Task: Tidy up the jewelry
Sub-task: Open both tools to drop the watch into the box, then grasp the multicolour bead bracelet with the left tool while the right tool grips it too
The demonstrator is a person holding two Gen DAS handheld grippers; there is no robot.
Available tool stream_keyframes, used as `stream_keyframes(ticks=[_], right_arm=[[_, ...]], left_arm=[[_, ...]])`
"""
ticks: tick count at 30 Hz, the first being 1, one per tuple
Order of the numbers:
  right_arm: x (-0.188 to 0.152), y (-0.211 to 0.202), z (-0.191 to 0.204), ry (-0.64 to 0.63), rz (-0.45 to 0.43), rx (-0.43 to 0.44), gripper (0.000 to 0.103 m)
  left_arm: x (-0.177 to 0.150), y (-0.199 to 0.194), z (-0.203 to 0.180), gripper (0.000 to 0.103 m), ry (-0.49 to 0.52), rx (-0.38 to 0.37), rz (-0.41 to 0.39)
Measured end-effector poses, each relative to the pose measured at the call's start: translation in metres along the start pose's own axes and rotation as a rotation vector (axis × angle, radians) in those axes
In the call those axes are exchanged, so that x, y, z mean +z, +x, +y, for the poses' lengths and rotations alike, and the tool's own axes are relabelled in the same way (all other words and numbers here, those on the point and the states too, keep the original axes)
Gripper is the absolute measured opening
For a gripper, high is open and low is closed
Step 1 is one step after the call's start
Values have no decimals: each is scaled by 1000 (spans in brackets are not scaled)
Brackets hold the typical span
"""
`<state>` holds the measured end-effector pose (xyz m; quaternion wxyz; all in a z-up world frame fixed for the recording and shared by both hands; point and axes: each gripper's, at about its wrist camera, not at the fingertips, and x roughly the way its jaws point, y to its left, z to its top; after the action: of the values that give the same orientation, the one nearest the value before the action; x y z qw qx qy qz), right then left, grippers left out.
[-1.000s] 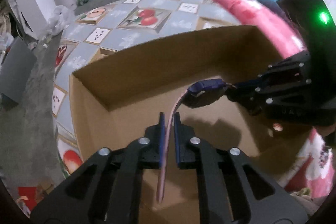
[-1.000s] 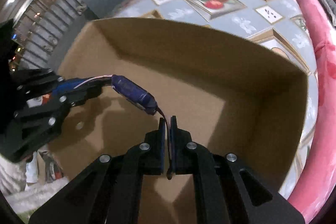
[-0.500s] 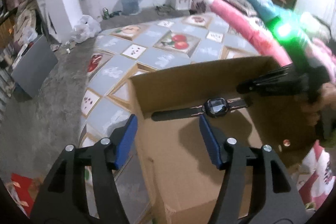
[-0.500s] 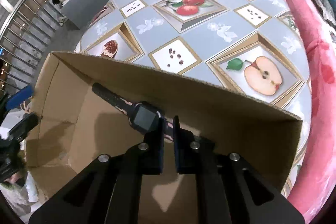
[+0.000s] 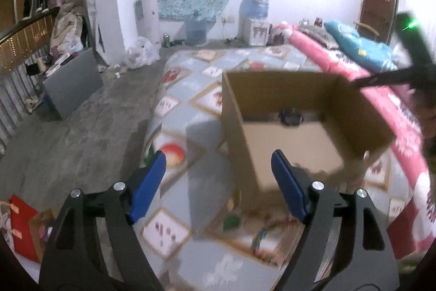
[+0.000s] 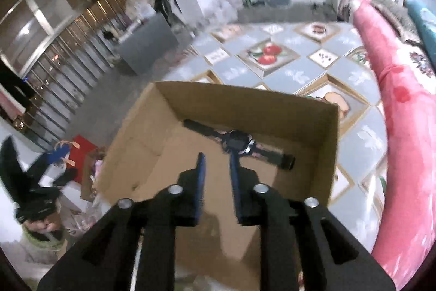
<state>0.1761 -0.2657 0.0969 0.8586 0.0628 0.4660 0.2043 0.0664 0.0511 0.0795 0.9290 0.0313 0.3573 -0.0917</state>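
No readable text, labels, brands or numbers anywhere in either view. Watch (image 6: 236, 141) face inside the cardboard box (image 6: 329, 154) dark and blurred, no digits legible. Dark markings on the white water dispenser (image 5: 254, 32) too smeared to read. Bed cover (image 6: 297, 75) printed with fruit pictures only, no words.

The watch (image 6: 237, 144) lies flat in the cardboard box (image 6: 331, 143) against its far wall, straight ahead of the right gripper (image 6: 217, 162), with the left gripper (image 5: 218, 165) off to the box's left side over the quilt (image 5: 190, 100).
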Motion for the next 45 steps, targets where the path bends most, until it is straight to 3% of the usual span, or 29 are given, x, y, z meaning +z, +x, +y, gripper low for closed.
stream_keyframes(ticks=[3, 7, 11, 14, 17, 19, 25, 32, 34, 37, 45], right_arm=[[-40, -20, 16, -1, -28, 12, 32], [-108, -1, 35, 45, 40, 10, 32], [-156, 35, 48, 86, 113, -28, 32], [-172, 53, 50, 151, 127, 16, 32], [-176, 70, 59, 169, 133, 44, 31], [-174, 76, 66, 154, 125, 48, 31], [-165, 96, 85, 105, 129, 29, 29], [-161, 117, 91, 71, 149, -24, 20], [-160, 118, 92, 65, 151, -24, 16], [-160, 117, 92, 73, 146, -15, 10], [-160, 104, 85, 123, 130, 28, 10]], left_arm=[[-32, 1, -8, 77, 1, 22, 47], [-70, 14, -25, 77, 36, 72, 128], [-97, 24, -35, 77, 25, 26, 169], [-109, 33, -37, 77, 10, 4, 199], [-112, 40, -42, 74, 24, 18, 191], [-113, 44, -43, 61, 25, 14, 189], [-112, 57, -46, 35, 37, -20, 215], [-114, 65, -47, 20, 51, -34, 240], [-114, 66, -47, 10, 53, -43, 239], [-113, 66, -48, 9, 47, -72, 239], [-108, 45, -48, 8, -9, -180, 202]])
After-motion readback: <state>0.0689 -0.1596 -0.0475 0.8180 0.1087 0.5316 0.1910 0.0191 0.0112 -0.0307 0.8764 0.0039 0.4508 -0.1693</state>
